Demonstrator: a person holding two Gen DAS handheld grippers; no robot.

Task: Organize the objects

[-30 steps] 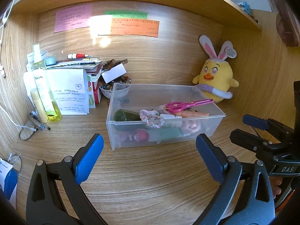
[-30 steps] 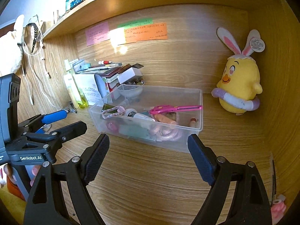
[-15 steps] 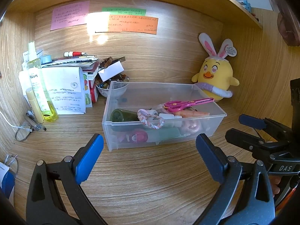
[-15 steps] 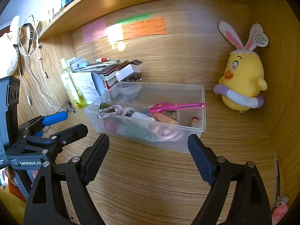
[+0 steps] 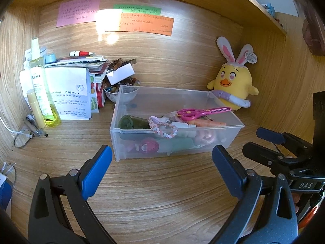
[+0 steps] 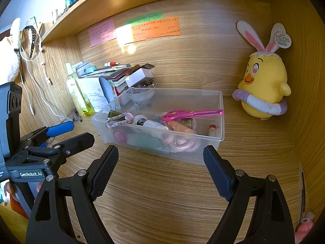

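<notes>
- Left gripper (image 5: 161, 162) and right gripper (image 6: 160, 163): both spread wide, nothing between the pads, hovering over bare wooden desk (image 5: 162, 203).
- Clear plastic bin (image 5: 174, 140) sits just beyond both sets of fingertips, centred between them, not touched.
- Pink scissors (image 5: 203, 111) rest on top of the clutter inside.
- Yellow chick plush (image 6: 264, 85) stands behind, right of bin.

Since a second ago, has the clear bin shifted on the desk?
No. The clear bin keeps its place against the bowl of beads behind it and the yellow chick toy at its back right corner; only the framing drifts slightly.
</notes>
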